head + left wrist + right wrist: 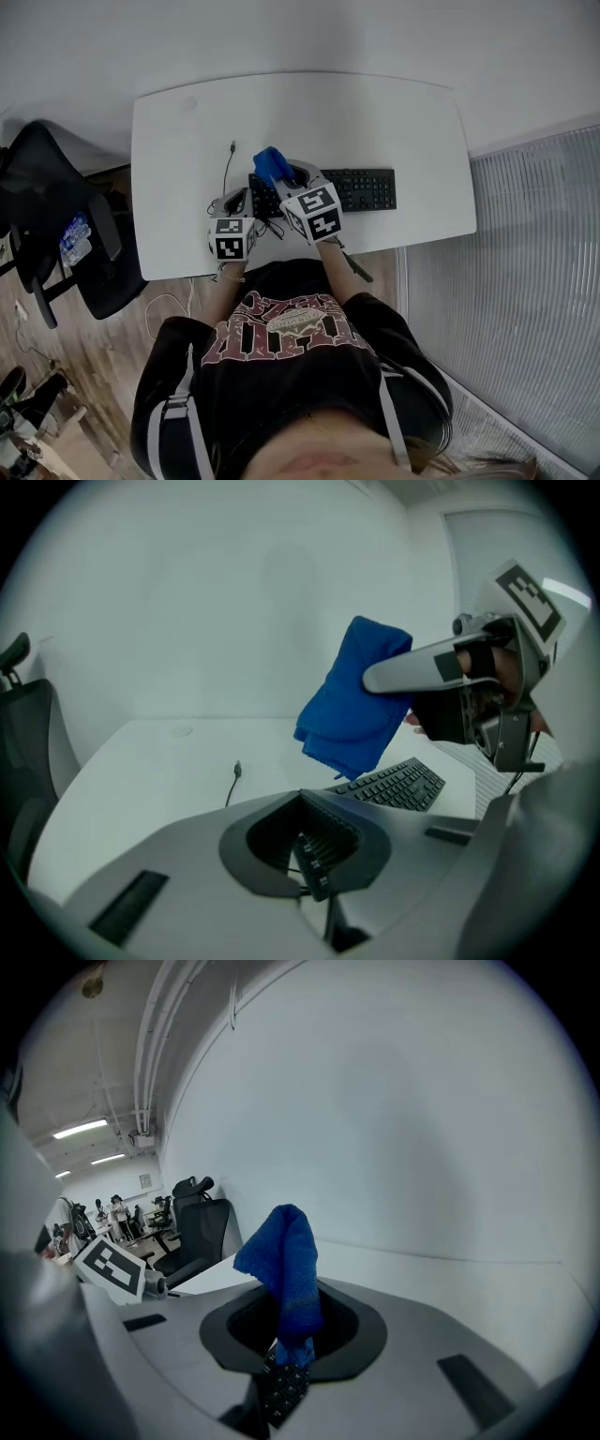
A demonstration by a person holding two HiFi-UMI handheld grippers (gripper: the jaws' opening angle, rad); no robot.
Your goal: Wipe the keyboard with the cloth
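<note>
the right gripper (284, 1358) is clamped on the blue cloth (286, 1260) above the keyboard's (367, 189) left end; the left gripper (314, 869), jaws together and empty, is just left of it.

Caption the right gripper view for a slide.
Right gripper clamps a blue cloth, white desk and black chair behind.

The right gripper (377, 678) holds a blue cloth (354, 697) above the keyboard (392, 784).
</note>
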